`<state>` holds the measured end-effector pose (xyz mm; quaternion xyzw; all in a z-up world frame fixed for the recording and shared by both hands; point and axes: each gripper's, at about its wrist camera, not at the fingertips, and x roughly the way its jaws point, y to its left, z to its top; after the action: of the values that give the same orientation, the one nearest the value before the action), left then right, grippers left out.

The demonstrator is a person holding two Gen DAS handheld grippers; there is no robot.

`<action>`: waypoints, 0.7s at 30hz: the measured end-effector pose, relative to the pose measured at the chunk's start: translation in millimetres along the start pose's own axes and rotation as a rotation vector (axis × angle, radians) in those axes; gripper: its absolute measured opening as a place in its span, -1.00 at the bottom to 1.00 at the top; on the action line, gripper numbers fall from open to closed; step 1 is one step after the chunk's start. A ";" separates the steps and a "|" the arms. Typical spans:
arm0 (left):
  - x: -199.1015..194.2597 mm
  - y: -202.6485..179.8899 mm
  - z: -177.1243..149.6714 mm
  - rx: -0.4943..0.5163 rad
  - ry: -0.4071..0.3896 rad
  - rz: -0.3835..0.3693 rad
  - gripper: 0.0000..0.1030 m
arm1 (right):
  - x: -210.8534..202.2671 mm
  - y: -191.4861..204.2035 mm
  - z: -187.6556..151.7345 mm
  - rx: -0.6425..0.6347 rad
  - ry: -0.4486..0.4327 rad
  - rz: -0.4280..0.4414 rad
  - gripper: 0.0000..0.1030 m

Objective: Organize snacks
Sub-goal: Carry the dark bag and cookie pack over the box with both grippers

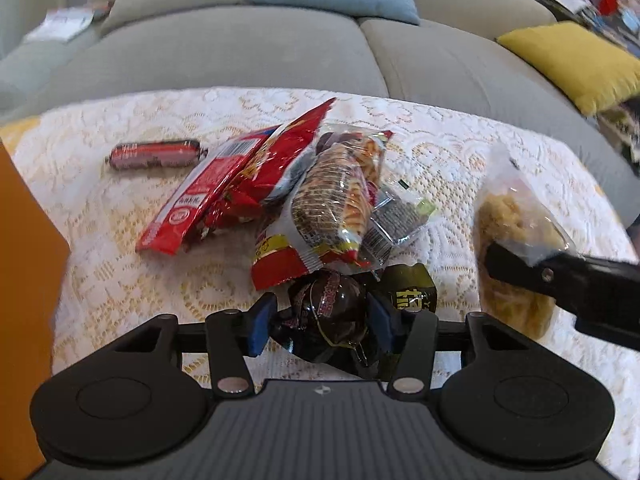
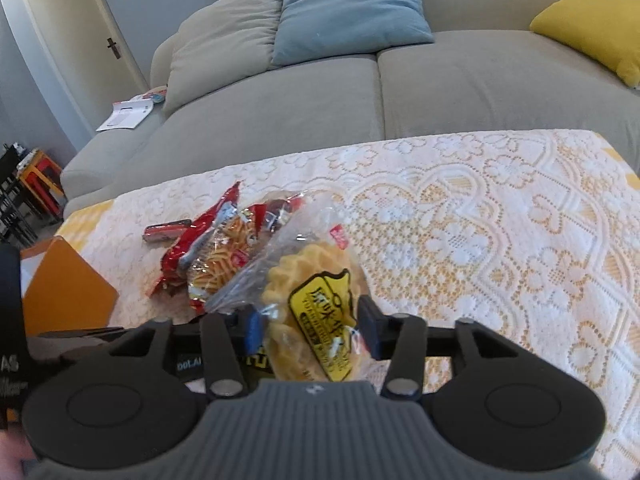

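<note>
The left gripper (image 1: 322,320) is clenched on a dark packet (image 1: 326,314), blue pads pressed against its two sides, the packet bulging forward between them. The right gripper (image 2: 310,332) grasps a clear pastry bag (image 2: 316,300) with a yellow label, fingers on either flank; in the left view that bag (image 1: 516,248) hangs at the right, its long axis running roughly near to far.

The relation that matters, as I judge it, is to the orange box (image 1: 28,280): it stands at the far left edge of the lace cloth (image 2: 480,220), just beside the left gripper and well apart from the right one, with the pile between. So the dark packet probably goes in first, with a short swing left, while the pastry bag must cross over the heap.

That heap lies dead ahead of the left gripper: a red bag (image 1: 224,188), a noodle pack (image 1: 336,196) leaning on it, a sausage (image 1: 156,155) beyond at the left, lying crosswise
</note>
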<state>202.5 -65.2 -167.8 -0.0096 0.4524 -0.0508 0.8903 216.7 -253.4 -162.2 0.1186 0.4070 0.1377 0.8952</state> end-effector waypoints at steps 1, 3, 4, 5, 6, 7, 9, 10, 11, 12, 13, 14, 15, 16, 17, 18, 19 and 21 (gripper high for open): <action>-0.7 -3.4 -0.4 0.021 -0.005 0.012 0.15 | 1.2 1.2 -0.7 -0.001 0.004 -0.001 -0.06; -0.4 -9.3 -0.2 0.063 -0.008 0.033 0.14 | 3.4 3.6 -2.0 -0.015 0.007 -0.008 -0.01; -0.8 -11.2 0.1 0.077 -0.006 0.035 0.08 | 5.2 5.2 -2.7 -0.024 0.011 -0.007 -0.01; -0.9 -13.0 0.6 0.089 -0.006 0.037 0.04 | 6.8 5.9 -3.4 -0.028 0.015 -0.002 -0.02; -0.6 -14.7 1.2 0.100 -0.004 0.041 0.03 | 7.9 6.5 -3.9 -0.027 0.018 0.006 -0.08; -1.1 -15.7 1.3 0.106 -0.004 0.043 0.01 | 8.2 7.2 -4.2 -0.030 0.017 0.007 -0.11; -2.6 -16.4 1.9 0.113 -0.005 0.046 -0.01 | 6.2 7.2 -2.8 -0.038 0.005 0.002 -0.23; -4.5 -16.5 1.9 0.117 -0.010 0.045 -0.04 | 4.9 6.8 -2.9 -0.037 0.001 -0.002 -0.25; -7.7 -16.5 1.6 0.120 -0.020 0.039 -0.06 | 3.0 5.6 -2.1 -0.033 -0.003 -0.004 -0.29; -11.3 -16.9 1.1 0.122 -0.028 0.033 -0.07 | 1.8 5.2 -1.8 -0.030 -0.005 -0.007 -0.32; -15.7 -17.1 0.4 0.124 -0.035 0.027 -0.09 | -0.4 4.7 -1.2 -0.030 -0.009 -0.011 -0.33; -19.7 -17.1 0.2 0.126 -0.040 0.021 -0.10 | -2.8 5.1 -0.7 -0.033 -0.014 -0.019 -0.34; -23.7 -17.1 -0.1 0.128 -0.042 0.018 -0.11 | -5.8 5.7 -0.7 -0.038 -0.021 -0.024 -0.35; -27.5 -16.0 -0.8 0.130 -0.046 0.016 -0.12 | -8.4 5.9 -0.1 -0.040 -0.028 -0.025 -0.35; -31.0 -14.6 -1.7 0.131 -0.051 0.012 -0.12 | -11.4 5.8 0.6 -0.037 -0.035 -0.023 -0.36; -35.7 -13.7 -2.6 0.129 -0.056 0.008 -0.13 | -13.6 5.7 1.2 -0.035 -0.039 -0.020 -0.36; -40.9 -12.0 -3.8 0.127 -0.062 0.007 -0.13 | -16.4 6.0 1.5 -0.035 -0.044 -0.016 -0.36; -50.1 -8.3 -5.4 0.125 -0.069 0.001 -0.13 | -21.5 6.7 1.0 -0.038 -0.051 -0.012 -0.37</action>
<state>168.2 -68.3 -130.1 0.0447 0.4175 -0.0783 0.9042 202.9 -254.6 -144.4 0.1024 0.3819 0.1369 0.9083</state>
